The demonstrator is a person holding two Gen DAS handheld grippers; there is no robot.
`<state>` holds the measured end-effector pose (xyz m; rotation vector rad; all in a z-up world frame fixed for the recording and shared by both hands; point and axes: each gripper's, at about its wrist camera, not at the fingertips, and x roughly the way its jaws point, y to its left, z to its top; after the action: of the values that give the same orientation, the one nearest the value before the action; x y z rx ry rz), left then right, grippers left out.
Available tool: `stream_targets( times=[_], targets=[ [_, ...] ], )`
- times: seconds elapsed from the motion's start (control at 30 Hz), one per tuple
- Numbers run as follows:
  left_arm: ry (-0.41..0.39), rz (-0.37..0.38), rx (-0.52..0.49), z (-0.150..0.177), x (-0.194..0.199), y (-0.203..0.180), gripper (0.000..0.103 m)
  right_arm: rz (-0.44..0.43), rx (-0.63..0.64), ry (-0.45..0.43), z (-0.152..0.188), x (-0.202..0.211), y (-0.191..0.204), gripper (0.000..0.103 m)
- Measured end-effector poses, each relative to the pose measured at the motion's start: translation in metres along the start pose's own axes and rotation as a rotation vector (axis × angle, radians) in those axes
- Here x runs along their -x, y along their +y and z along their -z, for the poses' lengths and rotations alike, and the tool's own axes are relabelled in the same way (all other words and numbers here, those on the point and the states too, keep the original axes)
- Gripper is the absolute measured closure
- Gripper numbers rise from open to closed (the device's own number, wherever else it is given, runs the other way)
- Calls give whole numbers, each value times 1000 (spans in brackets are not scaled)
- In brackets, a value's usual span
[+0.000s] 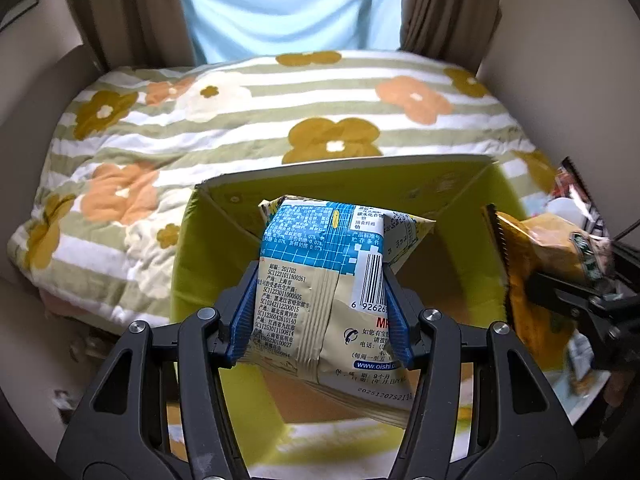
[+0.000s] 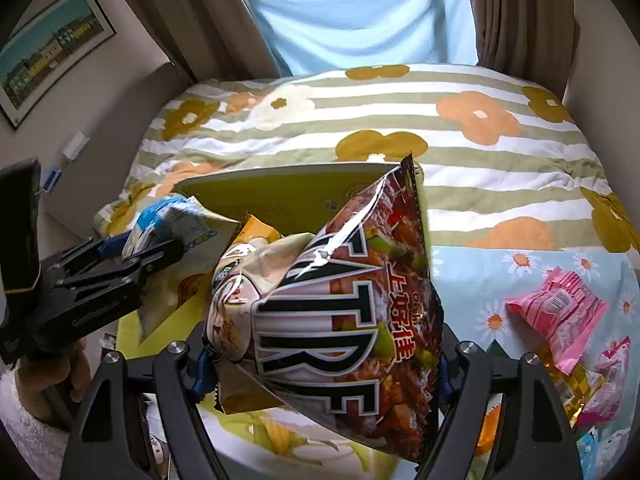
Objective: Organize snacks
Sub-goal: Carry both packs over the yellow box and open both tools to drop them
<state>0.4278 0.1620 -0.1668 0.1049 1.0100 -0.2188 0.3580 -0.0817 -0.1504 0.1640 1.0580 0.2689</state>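
My left gripper point(image 1: 320, 312) is shut on a blue and beige snack packet point(image 1: 328, 280) and holds it above the open yellow-green cardboard box point(image 1: 200, 248). My right gripper point(image 2: 320, 360) is shut on several snack bags, a dark red and black chip bag point(image 2: 352, 320) in front and a beige one point(image 2: 240, 300) behind. They hang over the box's point(image 2: 280, 196) near right side. In the left wrist view the right gripper point(image 1: 560, 292) shows at the right with an orange bag point(image 1: 536, 248). The left gripper point(image 2: 152, 256) and its packet point(image 2: 172, 220) show at the left.
The box sits on a bed with a striped flower quilt point(image 1: 280, 120). A light blue daisy cloth point(image 2: 480, 280) at the right holds loose snacks, among them a pink packet point(image 2: 560, 312). Curtains and a window stand behind the bed. A framed picture point(image 2: 52, 52) hangs on the left wall.
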Motion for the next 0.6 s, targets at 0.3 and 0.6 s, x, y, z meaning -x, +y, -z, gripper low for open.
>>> stream_targets(
  times=[0.3, 0.6],
  targets=[
    [15, -18, -16, -5, -33, 13, 1, 46, 26, 59, -10, -34, 9, 27],
    [11, -5, 49, 1, -20, 30, 1, 68, 51, 100, -11, -51, 13, 25]
  ],
)
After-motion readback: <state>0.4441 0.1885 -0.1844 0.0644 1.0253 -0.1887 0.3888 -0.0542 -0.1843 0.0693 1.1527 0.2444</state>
